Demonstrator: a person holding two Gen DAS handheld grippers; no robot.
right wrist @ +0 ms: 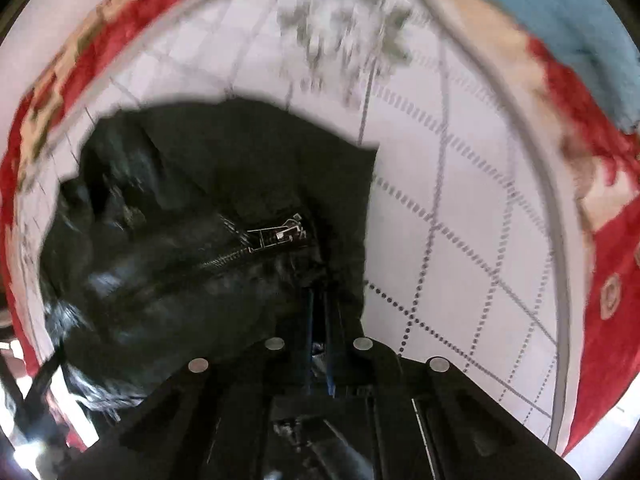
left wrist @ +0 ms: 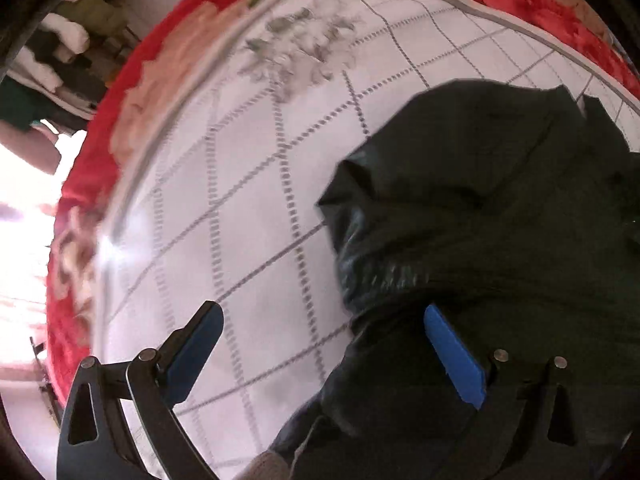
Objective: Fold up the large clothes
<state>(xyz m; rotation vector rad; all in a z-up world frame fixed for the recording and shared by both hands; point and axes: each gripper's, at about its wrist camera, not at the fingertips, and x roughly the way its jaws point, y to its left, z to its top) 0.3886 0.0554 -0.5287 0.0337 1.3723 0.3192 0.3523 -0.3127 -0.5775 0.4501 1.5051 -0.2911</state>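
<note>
From the left wrist, the left tongs (left wrist: 322, 354) gape wide over a white checked mat (left wrist: 224, 208), the black jacket (left wrist: 500, 208) heaped beside. From the right wrist, the right tongs (right wrist: 319, 344) look pinched narrow on the jacket (right wrist: 192, 240), though blur hides the fingertips; its zipper (right wrist: 276, 236) glints.

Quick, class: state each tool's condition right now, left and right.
Left tool: open, holding nothing; one finger beside the black jacket.
Right tool: closed on the black jacket.
</note>
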